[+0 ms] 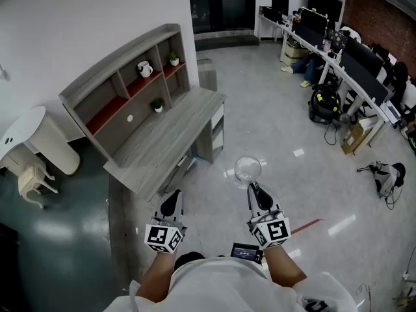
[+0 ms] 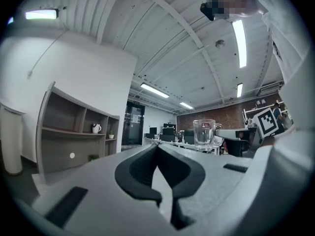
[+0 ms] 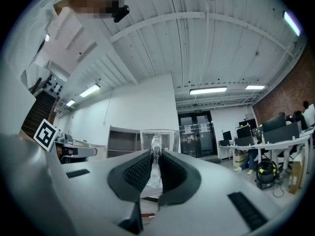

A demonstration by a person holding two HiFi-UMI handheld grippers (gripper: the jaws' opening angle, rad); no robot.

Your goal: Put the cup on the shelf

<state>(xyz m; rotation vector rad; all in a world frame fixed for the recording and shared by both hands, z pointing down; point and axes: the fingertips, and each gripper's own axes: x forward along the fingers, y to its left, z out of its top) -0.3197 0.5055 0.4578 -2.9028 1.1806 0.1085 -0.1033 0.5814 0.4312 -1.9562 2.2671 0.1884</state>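
Cup (image 3: 170,140), by its handle, in right claw (image 3: 156,157)

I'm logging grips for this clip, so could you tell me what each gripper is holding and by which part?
The right gripper holds the clear glass cup by its handle, pinched between the jaws. The left gripper is shut and empty.

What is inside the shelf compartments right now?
A white jug and a small plant stand on the red shelf board; another plant sits below. The top board hides the upper compartments' rear.
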